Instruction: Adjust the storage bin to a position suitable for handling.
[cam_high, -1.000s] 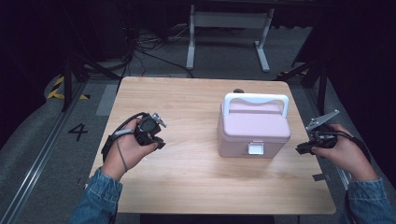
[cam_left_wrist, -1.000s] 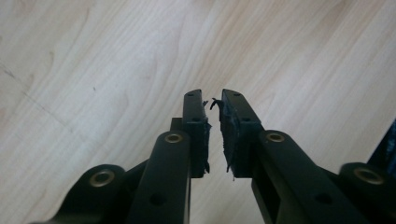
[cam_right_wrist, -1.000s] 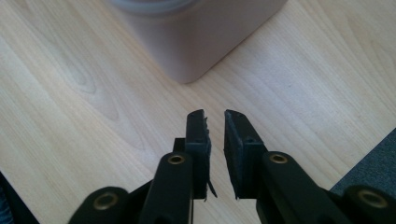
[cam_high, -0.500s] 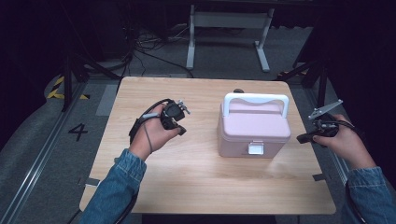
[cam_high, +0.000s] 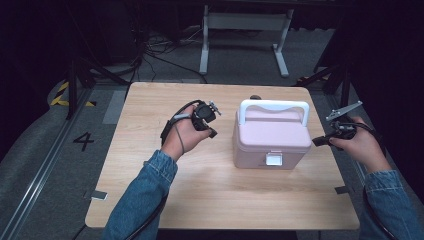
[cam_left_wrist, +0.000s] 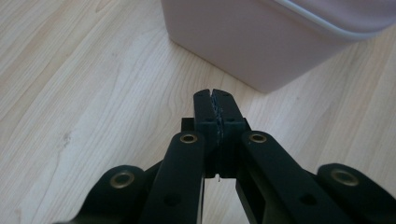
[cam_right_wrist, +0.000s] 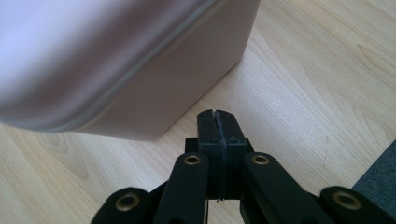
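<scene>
dark room, cables and a metal stand on the grey floor behind; wooden table (cam_high: 150, 200) lit in the middle. high view: pink box (cam_high: 272, 137) with a white handle (cam_high: 272, 106) stands right of table centre, lid down, white latch (cam_high: 273, 159) on the near face looks fastened. left gripper (cam_high: 206, 116) is held just left of the box, not touching it; right gripper (cam_high: 320, 141) sits at the box's right side near the table edge, also apart from it.

left gripper view: jaws pressed together, nothing between them — left gripper (cam_left_wrist: 215, 95) points at the lower corner of the pink box (cam_left_wrist: 261, 42), bare wood in between.

right gripper view: jaws likewise clenched on nothing; right gripper (cam_right_wrist: 218, 116) aims at the base corner of the pink box (cam_right_wrist: 154, 88), close but apart, grey floor past the table edge at lower right.

judgement: approach step — both tools flank the box, no contact yet. next move likely calls for parting the jaws, then either going to the front latch or up to the handle; one gripper should steady the box so it does not slide on the smooth wood.
</scene>
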